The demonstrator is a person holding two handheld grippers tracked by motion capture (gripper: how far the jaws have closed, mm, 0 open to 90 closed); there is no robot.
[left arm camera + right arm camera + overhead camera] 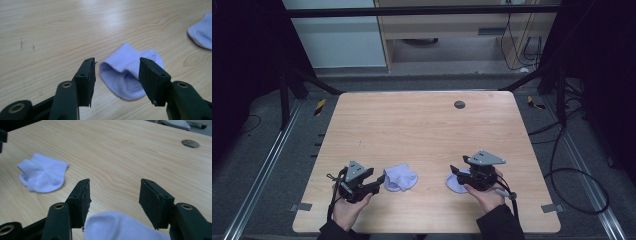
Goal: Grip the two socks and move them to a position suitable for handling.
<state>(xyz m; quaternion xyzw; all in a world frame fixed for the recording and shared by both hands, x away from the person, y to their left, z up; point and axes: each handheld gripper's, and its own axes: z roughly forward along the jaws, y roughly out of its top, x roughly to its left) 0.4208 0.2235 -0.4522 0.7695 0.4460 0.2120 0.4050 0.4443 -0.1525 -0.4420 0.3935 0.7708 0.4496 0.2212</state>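
Two small white socks lie on the wooden table (422, 125) near its front edge. The left sock (401, 178) (125, 77) rests crumpled with its mouth facing my left gripper (379, 182) (117, 63), which is open; the sock lies just beyond the jaws and the pads are not pressing on it. The right sock (455, 183) (120, 226) lies flat, partly under my right gripper (460, 172) (113, 186), also open, with the sock's edge low between its jaws and untouched. Each gripper view shows the other sock farther off (202, 32) (42, 176).
A round cable hole (459, 104) (190, 143) is set in the table near its far edge. Bare wood stretches across the middle and back. Black frame posts and cables (572, 175) stand on the floor around the table.
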